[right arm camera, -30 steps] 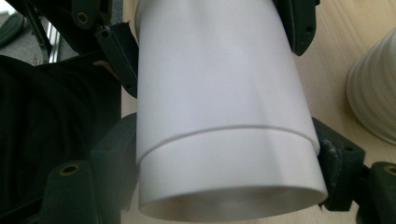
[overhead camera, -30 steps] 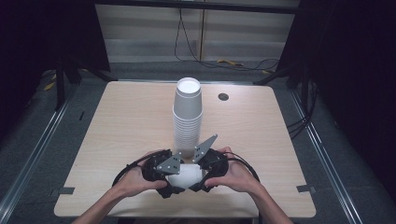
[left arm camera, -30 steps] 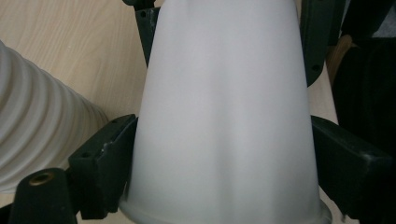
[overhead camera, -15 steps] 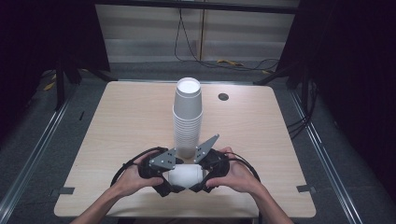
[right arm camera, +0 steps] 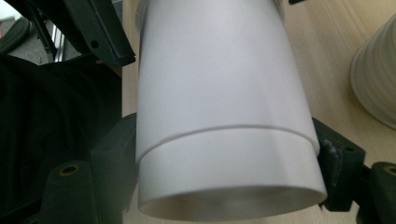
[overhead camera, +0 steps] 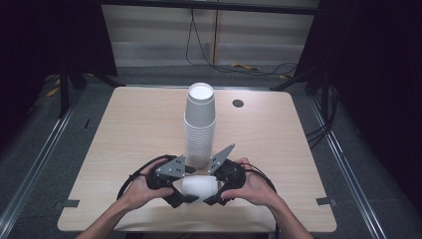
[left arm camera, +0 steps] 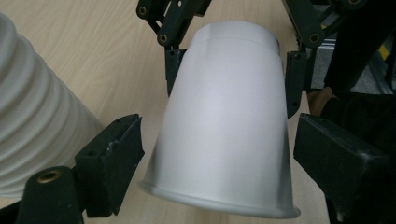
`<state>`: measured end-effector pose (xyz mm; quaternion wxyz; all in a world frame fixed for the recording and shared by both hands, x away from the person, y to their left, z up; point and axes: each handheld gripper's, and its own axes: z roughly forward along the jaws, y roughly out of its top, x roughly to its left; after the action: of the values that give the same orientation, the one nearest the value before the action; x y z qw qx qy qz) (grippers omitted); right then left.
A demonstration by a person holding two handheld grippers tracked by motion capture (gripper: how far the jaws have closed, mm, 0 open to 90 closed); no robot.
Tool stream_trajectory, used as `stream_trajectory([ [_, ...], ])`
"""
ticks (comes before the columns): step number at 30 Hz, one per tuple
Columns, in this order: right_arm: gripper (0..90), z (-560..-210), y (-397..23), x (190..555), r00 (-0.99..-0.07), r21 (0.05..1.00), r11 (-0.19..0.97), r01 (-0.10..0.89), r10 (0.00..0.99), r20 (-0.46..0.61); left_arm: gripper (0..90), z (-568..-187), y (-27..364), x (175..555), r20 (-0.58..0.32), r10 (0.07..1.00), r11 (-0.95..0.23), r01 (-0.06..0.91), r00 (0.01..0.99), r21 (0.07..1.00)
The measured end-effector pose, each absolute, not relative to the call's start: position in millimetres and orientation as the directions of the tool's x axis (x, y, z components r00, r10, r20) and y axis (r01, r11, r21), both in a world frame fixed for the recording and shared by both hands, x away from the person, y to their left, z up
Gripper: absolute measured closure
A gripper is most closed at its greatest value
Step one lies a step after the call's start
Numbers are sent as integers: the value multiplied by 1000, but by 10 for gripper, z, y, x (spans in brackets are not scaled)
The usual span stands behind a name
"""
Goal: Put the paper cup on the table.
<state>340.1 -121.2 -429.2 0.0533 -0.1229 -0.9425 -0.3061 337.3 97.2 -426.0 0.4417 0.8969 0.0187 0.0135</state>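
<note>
- High view: near the bottom centre of the frame, my left gripper and right gripper meet around nested white cups, lying sideways just below the cup stack on the worktop.
- Left gripper view: jaws spread, flanking the outer cup near its rim without touching.
- Right gripper view: jaws pinch the inner cup at its mouth. Judgement: clamp the left, then pull straight apart, no twisting.

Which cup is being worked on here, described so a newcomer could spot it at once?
On the wooden table, find the tall stack of cups standing upright mid-table. Just in front of it, at the near edge, the white cup lies on its side between the left gripper and right gripper, off the stack.
</note>
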Motion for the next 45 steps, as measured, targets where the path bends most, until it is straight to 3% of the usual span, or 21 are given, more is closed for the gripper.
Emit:
stream_trajectory([
  [7,230,-4283,-1269,3426,-962,567,777,273,221,160,156,-4214,1013,3393,1,81,-564,45,997,825],
  [12,228,-4240,-1339,3407,-956,583,758,291,257,143,155,-4165,1102,3455,-53,129,-456,107,990,884],
  [27,225,-4265,-1524,3465,-935,657,677,332,327,136,155,-4211,1230,3533,-132,191,-346,192,973,918],
  [45,224,-4287,-1659,3456,-924,769,540,342,341,172,157,-4204,1288,3539,-136,181,-325,189,974,927],
])
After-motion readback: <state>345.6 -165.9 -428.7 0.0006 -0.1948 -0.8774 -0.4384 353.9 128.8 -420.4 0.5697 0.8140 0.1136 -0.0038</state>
